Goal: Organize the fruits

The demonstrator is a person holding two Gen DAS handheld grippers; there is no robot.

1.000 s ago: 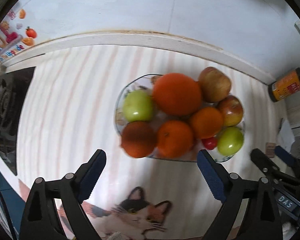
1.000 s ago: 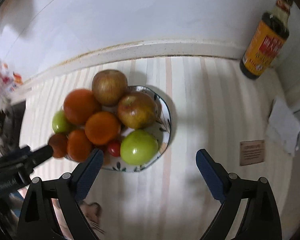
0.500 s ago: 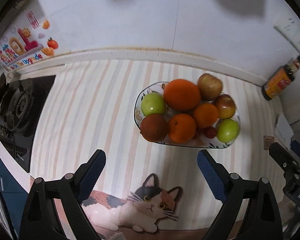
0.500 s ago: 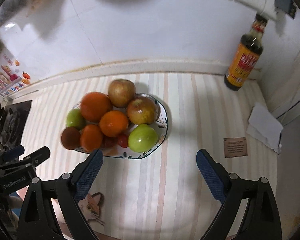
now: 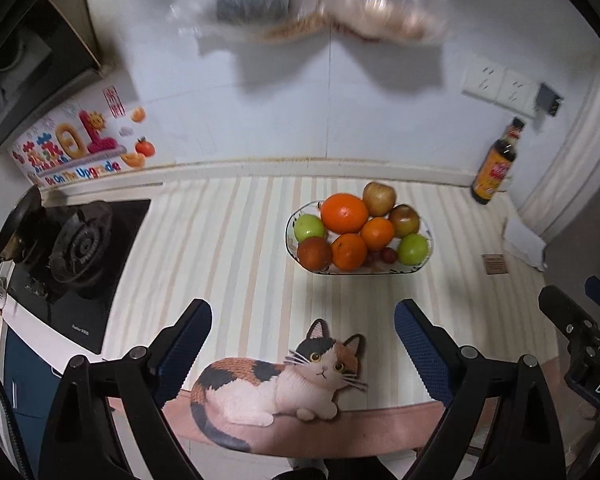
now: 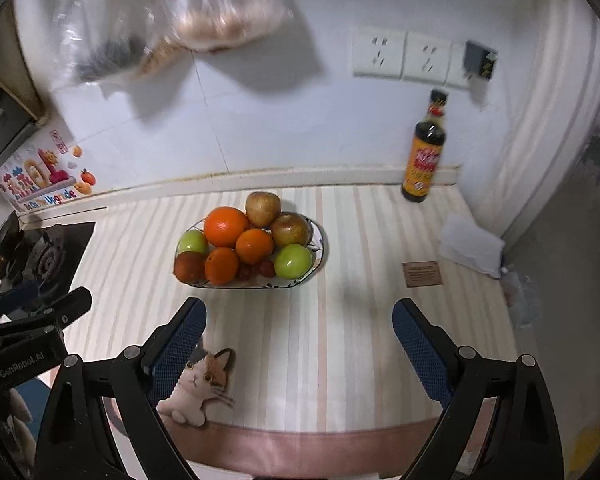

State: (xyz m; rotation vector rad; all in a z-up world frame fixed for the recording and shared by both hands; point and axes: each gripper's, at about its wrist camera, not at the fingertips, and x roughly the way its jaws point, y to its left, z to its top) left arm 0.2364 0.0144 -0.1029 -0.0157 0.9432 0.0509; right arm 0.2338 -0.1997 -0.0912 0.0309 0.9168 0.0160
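Nearest the cameras, both sets of tongs hung over the front of the table (image 6: 340,320) with nothing in them: the left tongs (image 5: 303,334) stood wide apart above the cat picture (image 5: 284,376) on the striped cloth, and the right tongs (image 6: 299,332) were spread just as wide to their right. Further back, near the middle of the table, the fruit plate (image 6: 320,240) carried a heaped pile, well apart from either tool. At its front edge sat a dark brownish fruit (image 5: 314,253), an orange (image 5: 349,251), a few small red fruits (image 5: 388,255) and a green apple (image 5: 412,249); a second green apple (image 5: 309,227), a large orange (image 5: 344,212), another orange (image 5: 377,233) and two reddish apples (image 5: 405,221) were stacked behind. My judgement was that the heap itself was the hazard: round fruits leaning on one another could roll off the shallow rim if a lower one were pulled out first, and the small red ones could be crushed by a hard squeeze. Smooth skins might also slip from the pads. Beyond, a dark sauce bottle (image 6: 425,156) stood by the wall on the right, and a wide swing could topple it. Blurred plastic bags (image 6: 204,12) hung above.
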